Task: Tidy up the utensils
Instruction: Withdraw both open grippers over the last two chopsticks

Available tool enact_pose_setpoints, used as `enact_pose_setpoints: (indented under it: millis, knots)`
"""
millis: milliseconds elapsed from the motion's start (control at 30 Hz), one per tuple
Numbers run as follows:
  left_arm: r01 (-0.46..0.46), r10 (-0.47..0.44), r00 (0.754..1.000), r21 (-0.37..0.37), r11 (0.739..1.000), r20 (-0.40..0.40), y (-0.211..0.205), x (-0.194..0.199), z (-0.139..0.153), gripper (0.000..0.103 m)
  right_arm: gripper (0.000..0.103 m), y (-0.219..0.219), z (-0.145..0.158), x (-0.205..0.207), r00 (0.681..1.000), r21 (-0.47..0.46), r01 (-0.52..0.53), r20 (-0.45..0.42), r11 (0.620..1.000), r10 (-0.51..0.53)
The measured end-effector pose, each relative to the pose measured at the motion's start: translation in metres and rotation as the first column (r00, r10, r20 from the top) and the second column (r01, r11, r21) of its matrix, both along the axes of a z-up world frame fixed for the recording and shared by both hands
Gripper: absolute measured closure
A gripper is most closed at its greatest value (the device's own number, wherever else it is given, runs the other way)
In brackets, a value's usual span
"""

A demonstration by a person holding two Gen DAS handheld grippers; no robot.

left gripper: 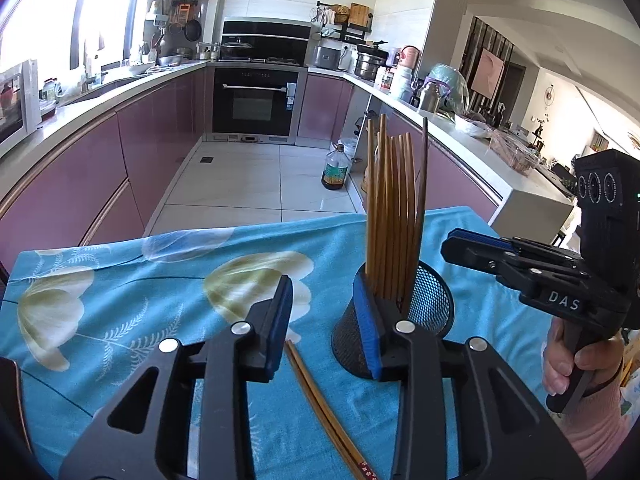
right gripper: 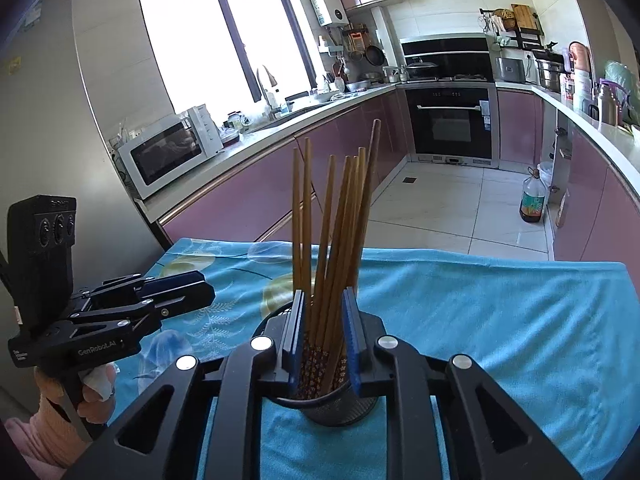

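A black mesh cup (left gripper: 428,304) stands on the blue flowered cloth (left gripper: 120,280) with several wooden chopsticks (left gripper: 392,208) upright in it. Two more chopsticks (left gripper: 320,396) lie loose on the cloth just left of the cup, under the gap of my left gripper (left gripper: 324,320), which is open and grips nothing. My right gripper (right gripper: 324,324) hangs close above the cup (right gripper: 340,408), slightly open; the standing chopsticks (right gripper: 332,232) show between its blue pads without being pressed. From the left wrist, the right gripper (left gripper: 452,244) sits just right of the cup.
The cloth-covered table (right gripper: 480,300) ends at a far edge with tiled kitchen floor beyond. An oil bottle (left gripper: 336,168) stands on the floor by the pink cabinets. A person's hand (left gripper: 560,364) holds the right gripper's handle. The left gripper (right gripper: 192,284) hovers at the table's left side.
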State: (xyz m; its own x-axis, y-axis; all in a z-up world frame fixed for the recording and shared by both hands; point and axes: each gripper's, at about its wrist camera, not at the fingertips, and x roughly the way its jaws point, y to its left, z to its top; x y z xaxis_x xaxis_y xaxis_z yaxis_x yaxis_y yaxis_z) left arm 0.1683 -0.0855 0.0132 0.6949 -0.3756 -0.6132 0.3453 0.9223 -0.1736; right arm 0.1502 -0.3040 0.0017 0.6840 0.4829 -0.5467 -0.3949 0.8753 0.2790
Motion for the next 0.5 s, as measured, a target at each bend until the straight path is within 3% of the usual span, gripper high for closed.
enact_pose_setpoints:
  millis: [233,500]
  knots:
    - [-0.025,0.026,0.999,0.041,0.999,-0.022,0.015,-0.025,-0.026,0.06,0.077,0.018,-0.006,-0.037,0.992,0.002,-0.121,0.021,0.993,0.121]
    - [-0.042,0.053,0.99,0.083,0.996,-0.134,0.028,-0.042,-0.079,0.06,0.074,0.054,-0.063,-0.05,0.972,-0.066,-0.204,-0.13,0.977,0.194]
